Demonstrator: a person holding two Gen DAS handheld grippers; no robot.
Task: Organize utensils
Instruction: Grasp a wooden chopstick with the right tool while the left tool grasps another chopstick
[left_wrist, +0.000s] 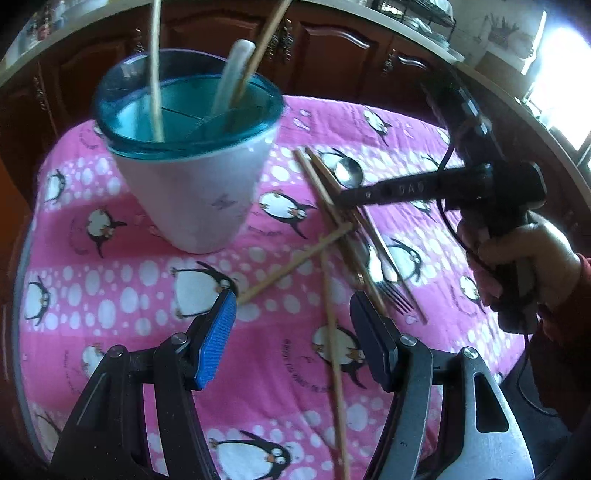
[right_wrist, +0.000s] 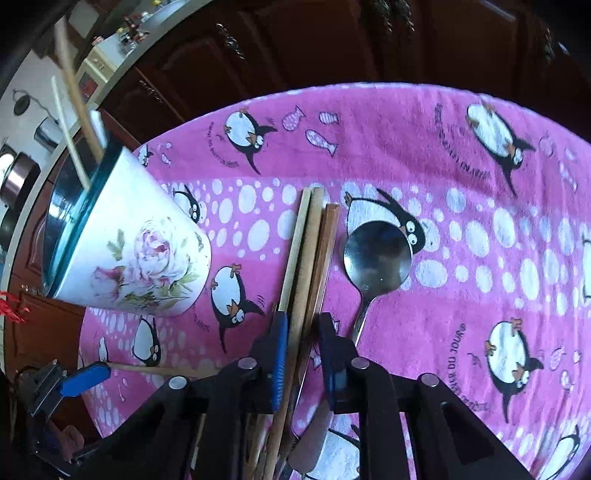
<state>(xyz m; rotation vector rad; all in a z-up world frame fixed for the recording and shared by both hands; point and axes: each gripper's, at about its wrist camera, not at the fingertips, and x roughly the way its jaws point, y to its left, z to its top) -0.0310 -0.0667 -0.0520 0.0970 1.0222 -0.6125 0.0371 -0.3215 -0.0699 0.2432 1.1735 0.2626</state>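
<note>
two blue-padded fingers (right_wrist: 279, 354) of the right gripper (right_wrist: 301, 332) sit closest in the right wrist view, clenched around a bundle of wooden chopsticks (right_wrist: 308, 243) that runs up between them; the pads press on the sticks from both sides. just right of the bundle lies a steel spoon (right_wrist: 376, 254), bowl up, its handle passing beside the right finger. both rest on a pink penguin cloth (right_wrist: 461, 177) covering the table.

the left gripper (left_wrist: 291, 306) hangs released above the cloth, jaws standing wide with nothing between them. one loose chopstick (left_wrist: 334, 347) lies on the cloth beneath the gap, and another (left_wrist: 295, 264) lies slanted near the blue pad, crossing toward the pile. beyond, a fork (left_wrist: 391, 291) lies among the crossed sticks, tines toward the camera.

a white cup (left_wrist: 192, 199) with a teal rim stands upright on the cloth to the left of the pile, well apart from it. it holds two chopsticks and a pale spoon handle (left_wrist: 232, 74), all leaning out above the rim. a hand (left_wrist: 524, 266) grips the right gripper's handle at the right edge.
</note>
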